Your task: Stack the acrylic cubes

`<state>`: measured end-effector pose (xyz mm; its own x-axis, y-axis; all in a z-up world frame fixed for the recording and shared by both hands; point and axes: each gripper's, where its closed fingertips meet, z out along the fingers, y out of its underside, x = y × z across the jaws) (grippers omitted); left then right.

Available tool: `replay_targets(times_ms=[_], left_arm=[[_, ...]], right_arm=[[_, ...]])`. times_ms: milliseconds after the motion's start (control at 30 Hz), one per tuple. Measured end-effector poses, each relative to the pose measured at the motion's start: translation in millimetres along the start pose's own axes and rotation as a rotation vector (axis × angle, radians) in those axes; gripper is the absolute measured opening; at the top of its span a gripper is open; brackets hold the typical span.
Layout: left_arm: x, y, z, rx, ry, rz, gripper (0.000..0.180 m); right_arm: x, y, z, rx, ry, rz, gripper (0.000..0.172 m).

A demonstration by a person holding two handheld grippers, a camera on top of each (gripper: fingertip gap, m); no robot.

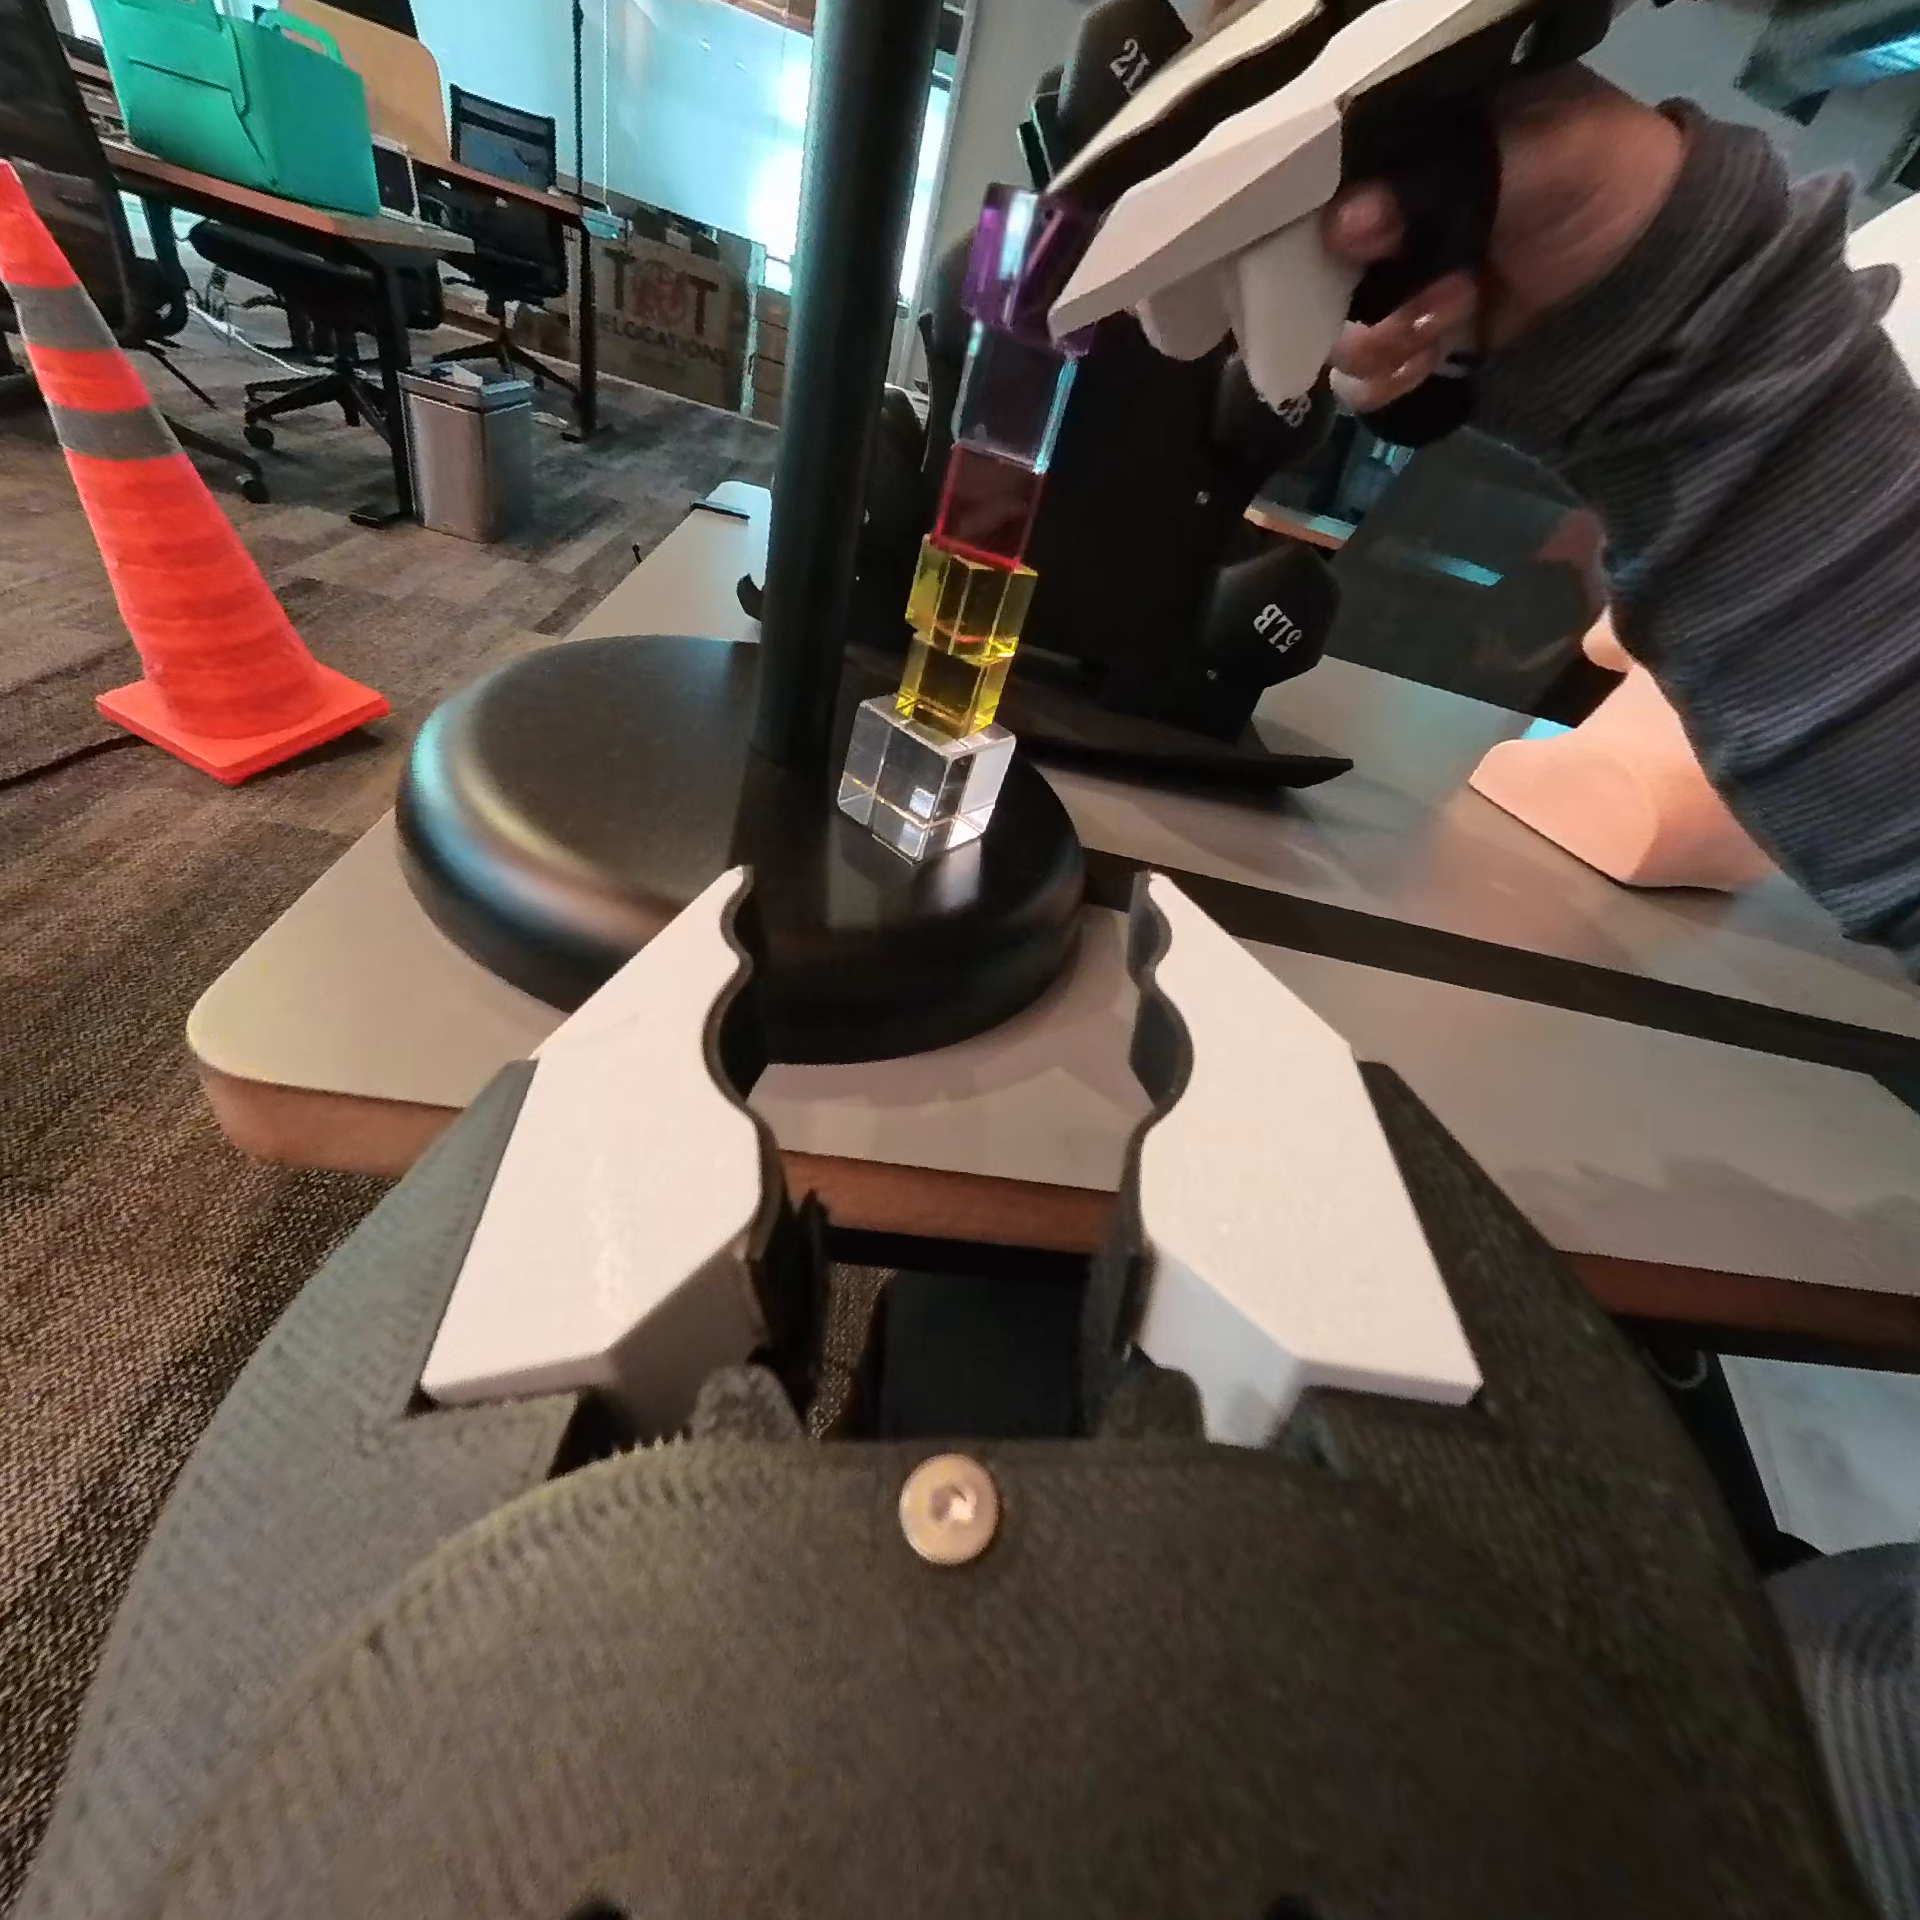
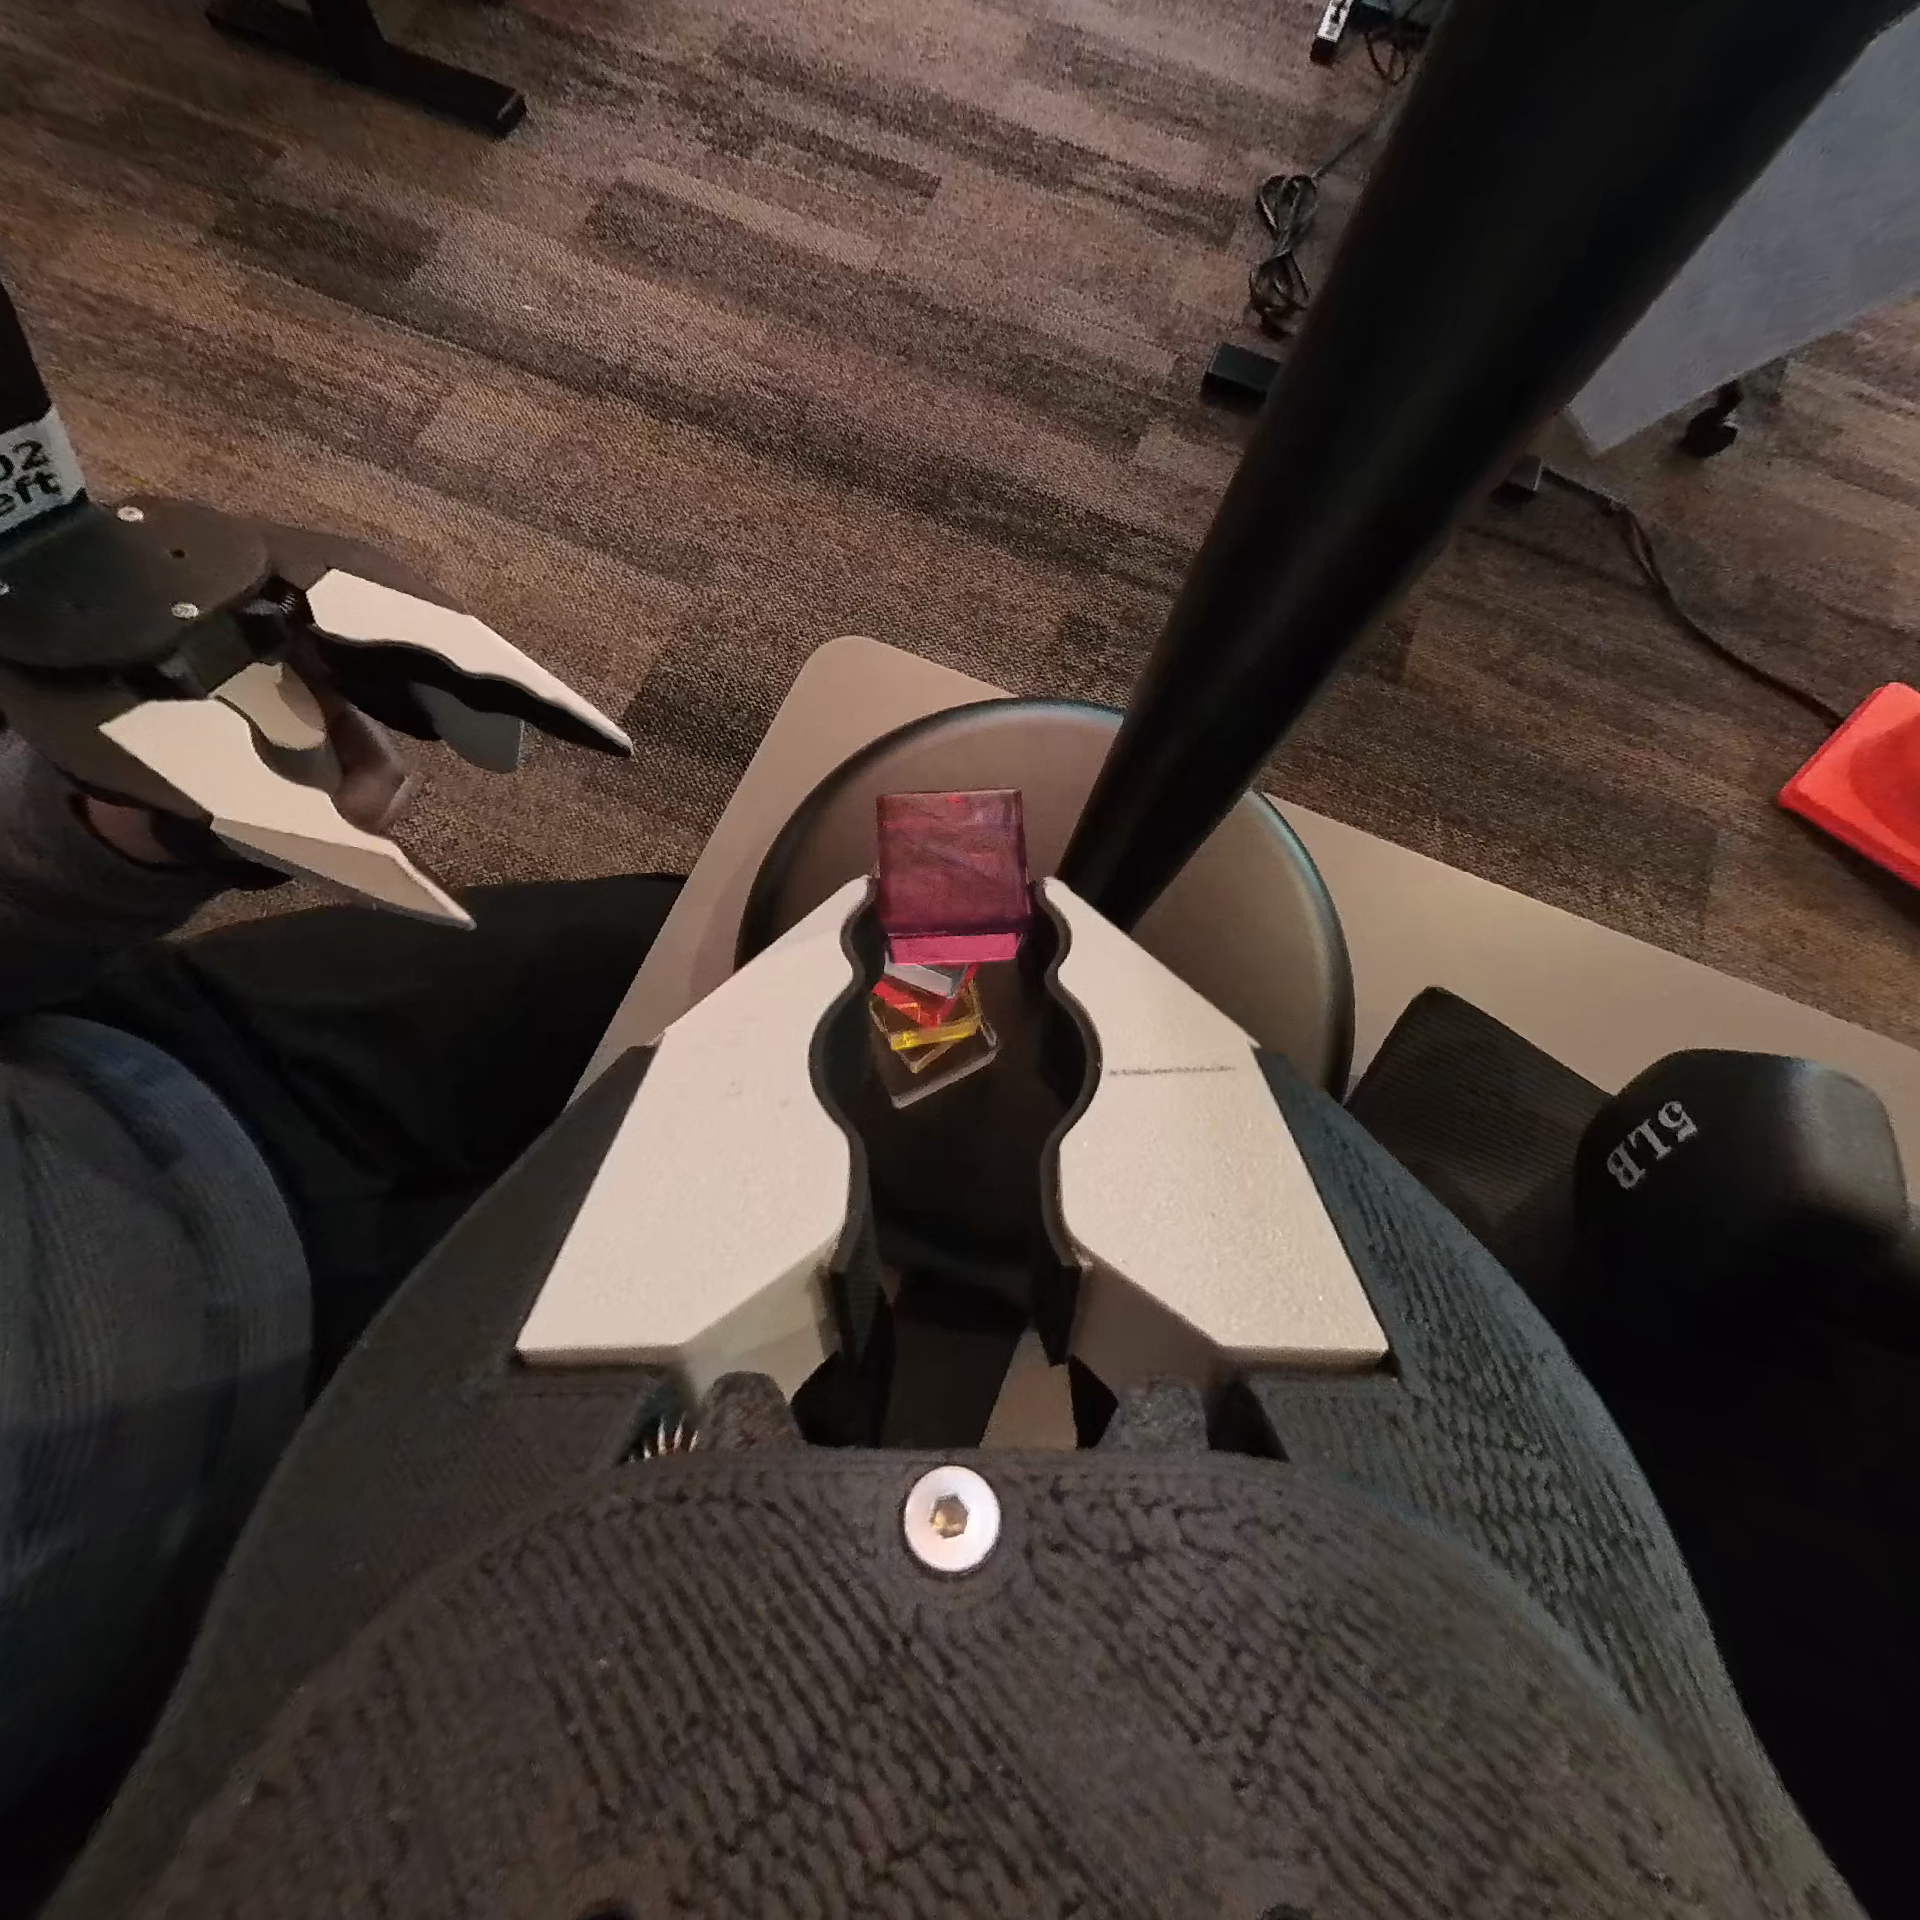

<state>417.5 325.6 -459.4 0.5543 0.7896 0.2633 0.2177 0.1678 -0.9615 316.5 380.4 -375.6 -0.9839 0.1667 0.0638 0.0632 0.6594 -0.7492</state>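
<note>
Gripping the purple cube (image 2: pixel 951 862) at the centre of the right wrist view, your right hand-held gripper (image 2: pixel 954 904) has its two pale fingertips (image 2: pixel 1070 914) clamped on the cube's sides. That cube tops a leaning stack of cubes (image 1: pixel 971 582): a bluish one, red, two yellow, then a clear cube (image 1: pixel 925 774) standing on the round black base (image 1: pixel 582 769) of a black pole (image 1: pixel 831 364) on the table (image 1: pixel 343 997). Your left hand-held gripper (image 1: pixel 940 904) sits low in the left wrist view, its fingers wide apart and gripping nothing, near the base's front edge and well below the purple cube. An orange cone (image 1: pixel 156 499) stands on the carpet at left.
</note>
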Motion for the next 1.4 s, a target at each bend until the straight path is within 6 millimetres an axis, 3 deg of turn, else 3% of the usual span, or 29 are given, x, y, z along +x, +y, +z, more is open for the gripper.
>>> replay_targets(times_ms=[200,333,467,533,600,700,800,933,1067,1233,1400], left_arm=[[-3.5,1.6,1.1,-0.006,-0.012,-0.006,0.071],[-7.9,1.7,-1.4,-0.007,-0.026,-0.004,0.072],[-17.8,0.0,-5.9,0.011,-0.053,-0.017,0.072],[-20.5,0.6,-4.6,0.01,-0.052,-0.031,0.072],[-19.5,2.7,-1.7,0.0,-0.043,-0.039,0.072],[-15.0,9.3,4.8,-0.022,-0.042,-0.03,0.072],[-5.6,19.5,16.0,-0.053,-0.024,-0.023,0.072],[6.6,31.2,31.1,-0.067,-0.012,0.006,0.071],[18.0,32.1,40.2,-0.041,-0.015,0.062,0.069],[20.3,10.7,33.6,0.082,-0.056,0.13,0.067],[6.6,-12.2,14.1,0.225,-0.158,0.215,0.066]], right_arm=[[0.4,-1.1,-4.2,0.041,0.028,0.01,0.047],[0.5,-2.0,-32.6,0.15,0.159,0.021,0.066],[19.2,14.6,-75.2,0.305,0.499,-0.057,0.054],[10.3,25.3,-80.4,0.448,0.574,-0.076,0.036],[-14.0,44.3,-70.1,0.581,0.586,-0.093,0.018],[-33.4,90.0,-43.0,0.551,0.703,-0.198,0.005],[-50.5,107.7,-35.0,0.632,0.789,-0.311,0.0],[-69.8,101.4,-27.9,0.61,0.785,-0.517,0.0],[-79.4,104.8,-16.4,0.573,0.73,-0.565,0.0],[-81.4,98.1,-10.3,0.601,0.689,-0.482,0.0],[-76.7,79.0,5.7,0.624,0.71,-0.404,0.0]])
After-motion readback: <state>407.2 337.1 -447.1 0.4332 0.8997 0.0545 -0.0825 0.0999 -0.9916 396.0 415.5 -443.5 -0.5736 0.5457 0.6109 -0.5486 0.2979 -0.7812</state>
